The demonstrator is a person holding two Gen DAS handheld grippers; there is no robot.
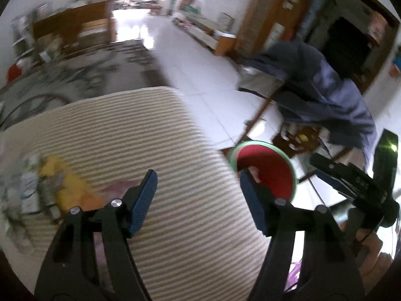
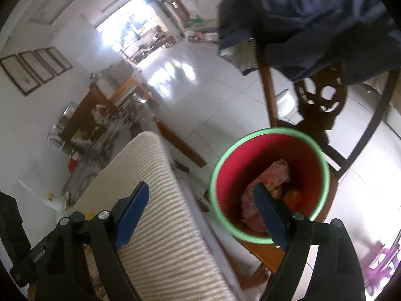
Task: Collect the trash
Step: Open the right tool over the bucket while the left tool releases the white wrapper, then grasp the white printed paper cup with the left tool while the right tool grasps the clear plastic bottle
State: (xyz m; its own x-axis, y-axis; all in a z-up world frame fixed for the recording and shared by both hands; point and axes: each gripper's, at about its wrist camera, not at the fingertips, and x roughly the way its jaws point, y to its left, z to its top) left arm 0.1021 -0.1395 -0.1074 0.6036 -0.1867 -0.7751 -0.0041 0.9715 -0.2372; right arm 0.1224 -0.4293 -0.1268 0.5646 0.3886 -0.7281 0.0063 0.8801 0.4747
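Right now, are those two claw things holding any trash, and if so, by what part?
Nothing is held. The left gripper and the right gripper both stand open with nothing between their pads. Crumpled trash already lies inside the red bin.

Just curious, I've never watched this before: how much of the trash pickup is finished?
Some is done: pink crumpled wrappers already lie inside the red bin. Nothing is in hand; the left gripper and right gripper are both open and empty. Still left: a blurred pile of yellow and white litter on the striped mat.
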